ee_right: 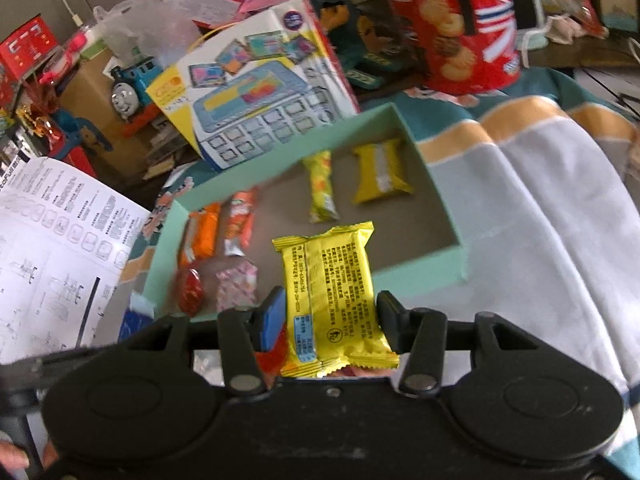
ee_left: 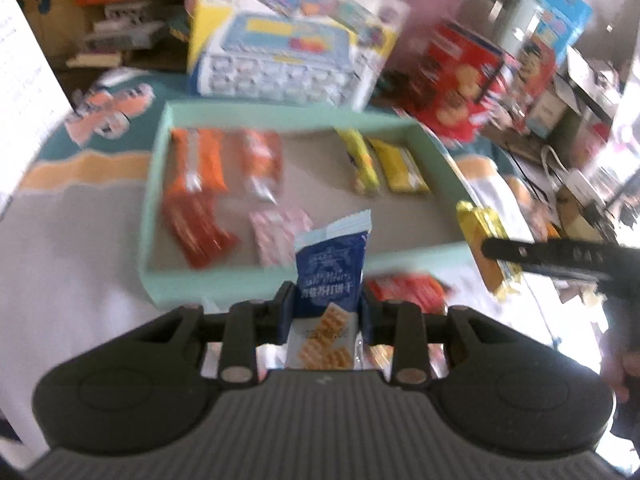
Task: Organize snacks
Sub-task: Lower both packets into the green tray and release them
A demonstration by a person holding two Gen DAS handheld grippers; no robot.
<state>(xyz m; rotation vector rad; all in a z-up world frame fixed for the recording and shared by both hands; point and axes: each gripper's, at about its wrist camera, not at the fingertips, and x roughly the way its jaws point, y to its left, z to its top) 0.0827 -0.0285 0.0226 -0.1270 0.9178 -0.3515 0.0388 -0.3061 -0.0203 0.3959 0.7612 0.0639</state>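
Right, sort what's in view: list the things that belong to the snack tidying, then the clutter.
Job:
left claw holding blue cracker packet
right claw holding yellow packet
green tray
orange packets
red packet
pink packet

Clutter:
toy box
biscuit tin
toy train
instruction sheet

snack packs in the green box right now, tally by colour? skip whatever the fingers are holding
In the green box, from the left wrist view:
Orange: 2
Red: 1
Pink: 1
Yellow: 2
Total: 6
Not counted: the blue pack in the left gripper and the yellow pack in the right gripper.
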